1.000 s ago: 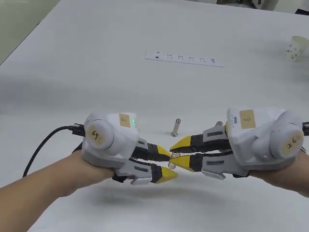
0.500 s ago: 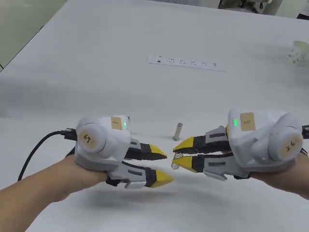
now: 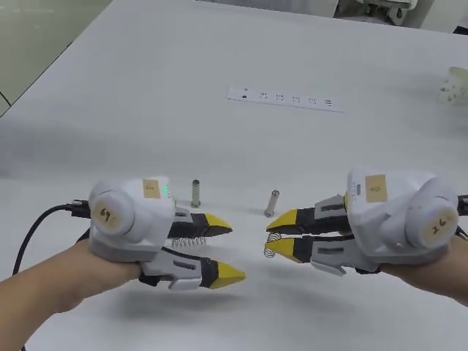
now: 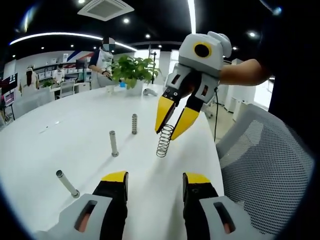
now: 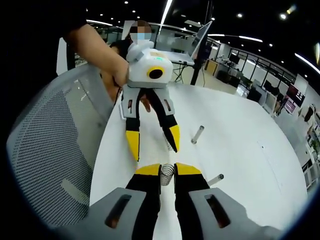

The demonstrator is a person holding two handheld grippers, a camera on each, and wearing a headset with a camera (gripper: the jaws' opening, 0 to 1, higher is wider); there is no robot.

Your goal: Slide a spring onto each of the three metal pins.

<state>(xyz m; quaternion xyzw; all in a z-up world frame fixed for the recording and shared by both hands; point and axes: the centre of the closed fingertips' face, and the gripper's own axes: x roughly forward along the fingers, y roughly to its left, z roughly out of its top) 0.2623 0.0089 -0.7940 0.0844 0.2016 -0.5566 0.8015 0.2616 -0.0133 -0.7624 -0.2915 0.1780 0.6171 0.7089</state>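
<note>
The spring hangs above the table, its upper end pinched between the yellow tips of the right gripper, whose jaws stand narrow around it. In the right gripper view the spring sits right between that gripper's own tips; in the left gripper view it dangles from the right gripper with its lower end near the tabletop.

The left gripper faces it from just beside, apart from the spring, its jaws spread wide and holding nothing; its own tips show the same wide gap. A second spring shows between those jaws in the head view, seemingly lying on the table; I cannot tell whether it touches them.

Two metal pins stand beyond the grippers: the left pin and the middle pin. The left gripper view shows a row of three, and the far pin looks ribbed, as if a coil were around it.

All this sits on a broad white table. A white power strip lies well beyond the pins, and a black cable trails from the left gripper. The room is an open office with strip ceiling lights, a potted plant at the table's far end, and a grey mesh chair by the person.
</note>
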